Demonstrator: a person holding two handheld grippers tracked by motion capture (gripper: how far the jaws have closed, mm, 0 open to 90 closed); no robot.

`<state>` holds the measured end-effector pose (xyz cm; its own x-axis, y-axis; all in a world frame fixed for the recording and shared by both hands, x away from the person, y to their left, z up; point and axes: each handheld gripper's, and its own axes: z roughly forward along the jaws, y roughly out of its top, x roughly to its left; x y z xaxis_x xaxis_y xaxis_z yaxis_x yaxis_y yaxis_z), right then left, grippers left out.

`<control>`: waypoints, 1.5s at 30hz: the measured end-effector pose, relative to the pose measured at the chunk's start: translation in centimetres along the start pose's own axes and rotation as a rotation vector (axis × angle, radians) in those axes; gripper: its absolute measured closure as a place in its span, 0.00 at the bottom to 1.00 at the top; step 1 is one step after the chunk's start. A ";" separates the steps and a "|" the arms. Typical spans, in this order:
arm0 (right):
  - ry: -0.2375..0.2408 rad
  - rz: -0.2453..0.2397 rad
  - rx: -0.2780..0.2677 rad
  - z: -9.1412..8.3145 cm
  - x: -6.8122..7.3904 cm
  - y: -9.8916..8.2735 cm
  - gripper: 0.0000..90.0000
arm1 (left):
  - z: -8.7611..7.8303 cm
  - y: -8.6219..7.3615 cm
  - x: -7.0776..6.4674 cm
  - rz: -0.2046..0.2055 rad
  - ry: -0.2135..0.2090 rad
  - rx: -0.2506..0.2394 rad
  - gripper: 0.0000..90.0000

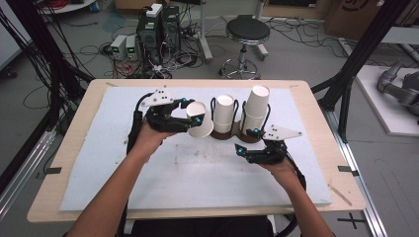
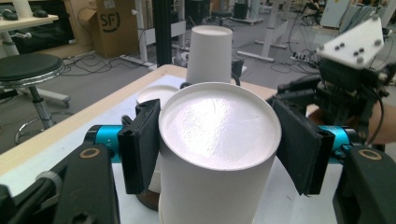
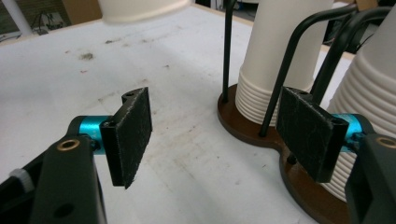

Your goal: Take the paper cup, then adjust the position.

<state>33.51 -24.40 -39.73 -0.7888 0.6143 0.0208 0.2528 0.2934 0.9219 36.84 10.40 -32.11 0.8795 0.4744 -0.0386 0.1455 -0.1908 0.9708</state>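
Note:
A white paper cup lies tilted between the jaws of my left gripper, which is shut on it. In the left gripper view the cup's flat bottom faces the camera and both pads press its sides. A brown cup holder base with black wire loops carries a middle cup stack and a taller right stack. My right gripper is open at the holder's front right. In its own view the right gripper stands with nothing between the pads, close to the base and wire loop.
The holder stands on a white foam board covering a wooden table. Behind the table are a black stool, computer boxes and cables on the floor. Black frame posts rise at the right.

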 end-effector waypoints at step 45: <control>0.206 -0.029 -0.077 2.0 2.8 0.7 0.23 | -0.9 -3.3 -2.7 0.001 -0.051 0.025 0.39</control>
<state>32.60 -21.03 -39.76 -0.8950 0.4413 0.0651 0.1909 0.2469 0.9501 33.57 10.55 -35.03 0.9016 0.4298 -0.0500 0.1552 -0.2134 0.9646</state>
